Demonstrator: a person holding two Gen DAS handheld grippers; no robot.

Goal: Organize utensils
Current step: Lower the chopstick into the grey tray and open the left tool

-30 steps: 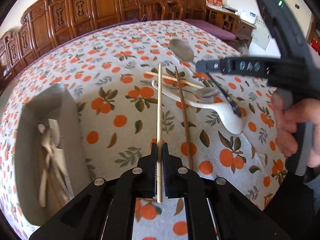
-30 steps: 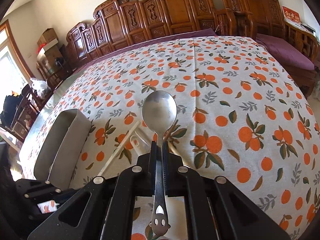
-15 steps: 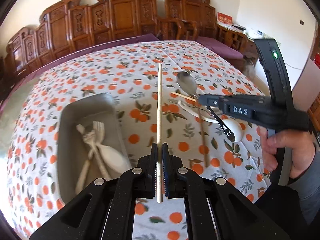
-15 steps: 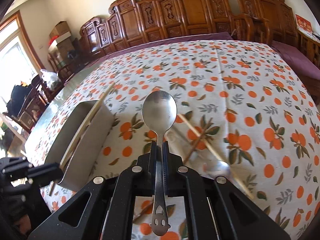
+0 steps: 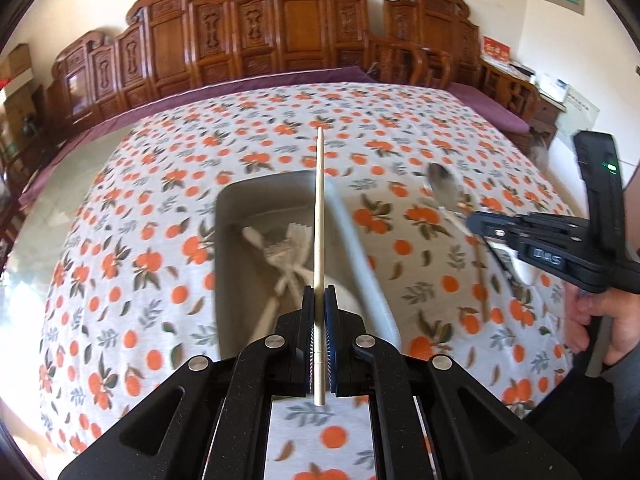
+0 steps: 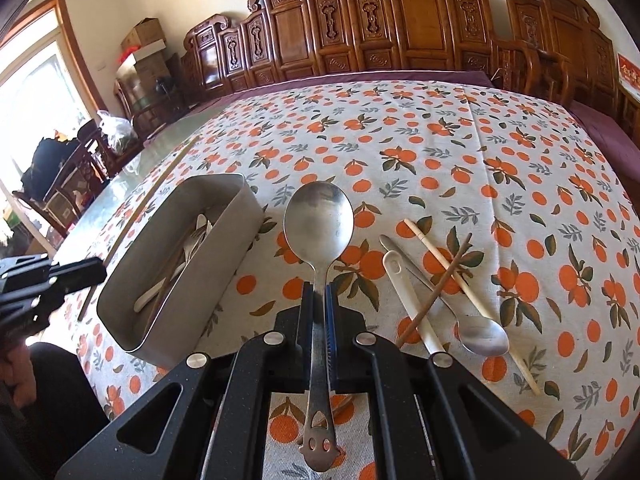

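Note:
My left gripper [image 5: 319, 300] is shut on a pale wooden chopstick [image 5: 319, 208] and holds it above the grey metal tray [image 5: 360, 248], which holds forks and a white spoon [image 5: 288, 248]. My right gripper [image 6: 319, 296] is shut on a metal spoon [image 6: 318, 224], bowl forward, above the cloth just right of the tray [image 6: 216, 248]. On the cloth to its right lie a white spoon [image 6: 404, 280], a metal spoon [image 6: 476, 328], a pale chopstick [image 6: 452, 268] and a brown chopstick [image 6: 436, 284]. The right gripper also shows in the left wrist view [image 5: 476, 222].
The table wears a white cloth with orange fruit print [image 6: 440, 152]. Carved wooden chairs [image 6: 400, 24] line the far side. A bare glass strip of table [image 6: 132, 184] runs left of the tray. My left gripper shows at the left edge [image 6: 96, 272].
My left gripper has lifted the chopstick off the pile and swung left until it hangs over the tray. My right gripper has risen and drawn back with the spoon.

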